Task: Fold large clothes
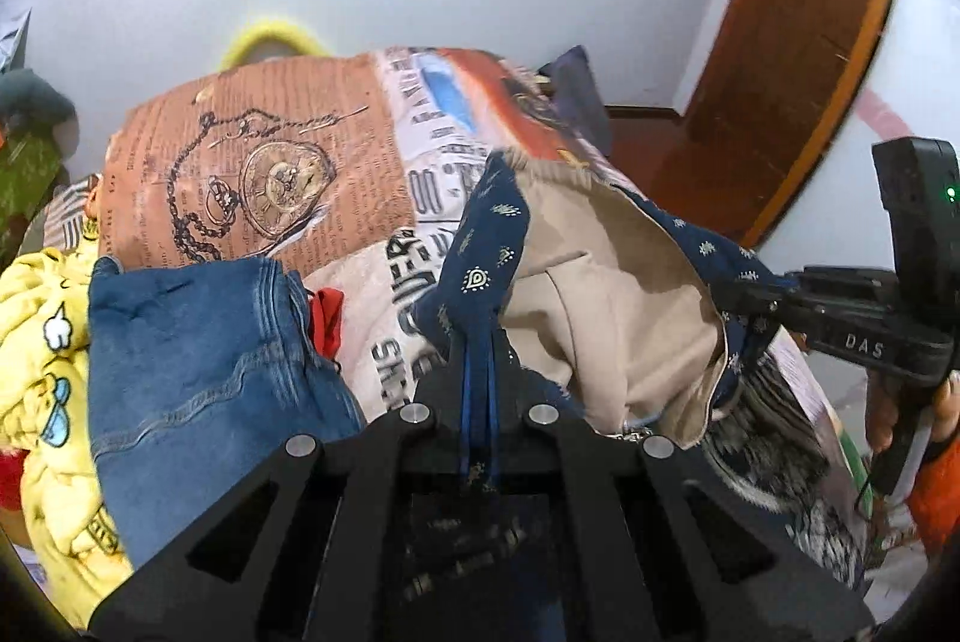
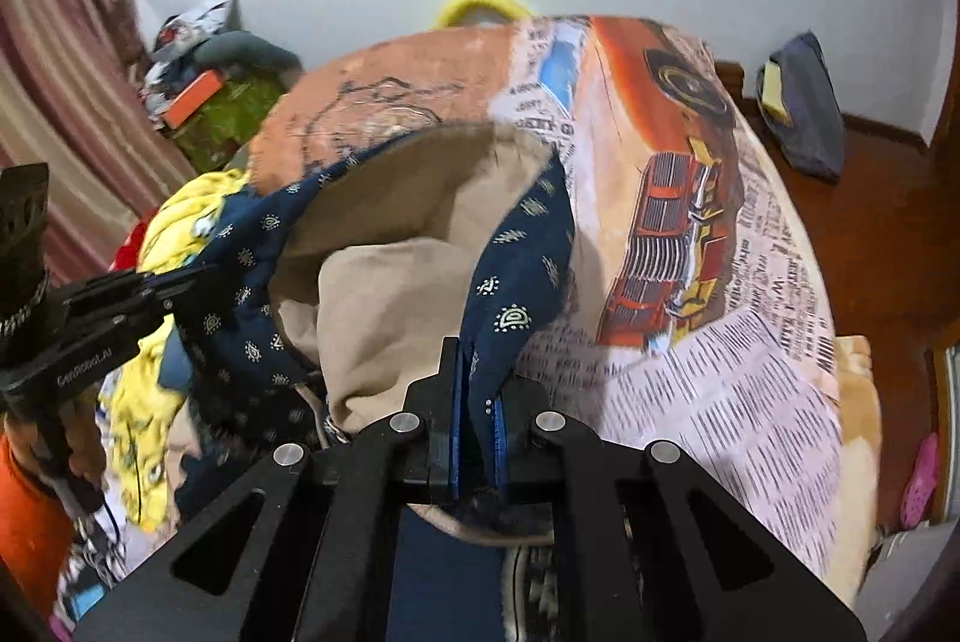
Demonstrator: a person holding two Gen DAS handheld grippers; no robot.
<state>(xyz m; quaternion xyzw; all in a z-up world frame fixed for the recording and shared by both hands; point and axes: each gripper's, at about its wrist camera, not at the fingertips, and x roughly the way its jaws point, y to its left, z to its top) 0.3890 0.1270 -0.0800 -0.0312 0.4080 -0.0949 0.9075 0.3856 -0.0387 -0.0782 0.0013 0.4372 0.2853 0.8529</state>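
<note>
A navy garment (image 1: 480, 246) with small white motifs and a beige lining (image 1: 612, 294) hangs lifted above the bed. My left gripper (image 1: 480, 342) is shut on one navy edge of it. The right gripper (image 1: 750, 291) appears at the right of the left wrist view, clamped on the other navy edge. In the right wrist view my right gripper (image 2: 477, 372) is shut on the navy garment (image 2: 516, 276), whose beige lining (image 2: 396, 282) bulges open between the two holds. The left gripper (image 2: 180, 291) grips the garment's far edge at left.
The bed wears a printed cover (image 2: 690, 234) with newspaper text, a red truck and a pocket watch. Blue jeans (image 1: 198, 342) and a yellow cartoon garment (image 1: 42, 360) lie at left. A wooden door (image 1: 798, 42), a dark bag (image 2: 804, 102) on the floor and a curtain (image 2: 54, 102) surround the bed.
</note>
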